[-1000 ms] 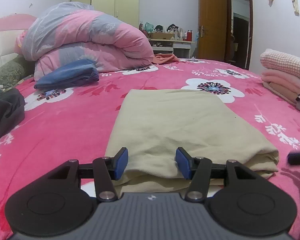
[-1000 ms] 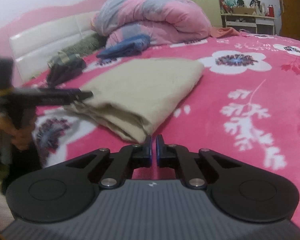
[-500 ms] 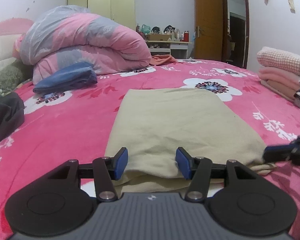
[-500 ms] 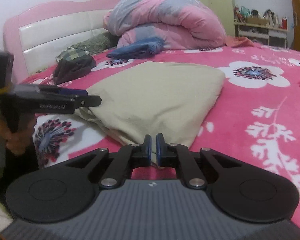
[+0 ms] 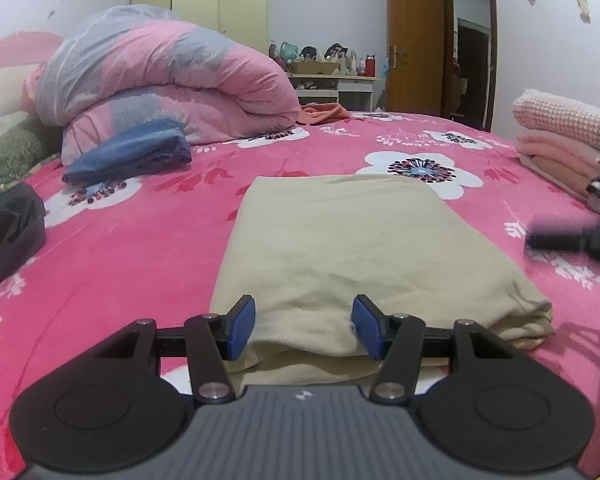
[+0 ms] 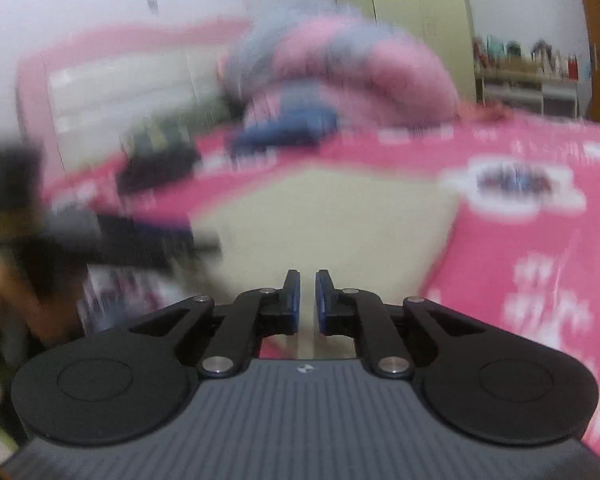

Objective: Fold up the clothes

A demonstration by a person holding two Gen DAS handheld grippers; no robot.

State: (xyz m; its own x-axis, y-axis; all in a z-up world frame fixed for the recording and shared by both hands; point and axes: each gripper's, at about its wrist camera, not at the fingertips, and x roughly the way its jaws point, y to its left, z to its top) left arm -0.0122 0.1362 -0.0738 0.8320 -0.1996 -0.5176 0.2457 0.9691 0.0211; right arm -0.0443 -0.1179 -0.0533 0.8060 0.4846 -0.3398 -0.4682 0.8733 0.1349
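A folded beige cloth (image 5: 356,248) lies flat on the pink flowered bedspread (image 5: 132,248). My left gripper (image 5: 304,330) stands open at the cloth's near edge. Its blue pads (image 5: 240,328) straddle a stretch of that edge without pinching it. My right gripper (image 6: 308,300) points at the beige cloth (image 6: 340,216) from its right corner. Its jaws are opening, with a narrow gap and nothing between them. In the left wrist view the right gripper (image 5: 572,236) is a dark blur off the cloth's right side. The right wrist view is smeared and shows the left gripper (image 6: 140,248) at the left.
A rolled pink and grey quilt (image 5: 160,80) and a folded blue garment (image 5: 128,156) lie at the bed's head. Dark clothing (image 5: 8,232) sits at the left edge. A stack of folded pink clothes (image 5: 560,140) stands at the right. A door (image 5: 416,40) is behind.
The right gripper has swung over the cloth's corner and risen along its right side, and its pads have parted a little. The left gripper has kept still.
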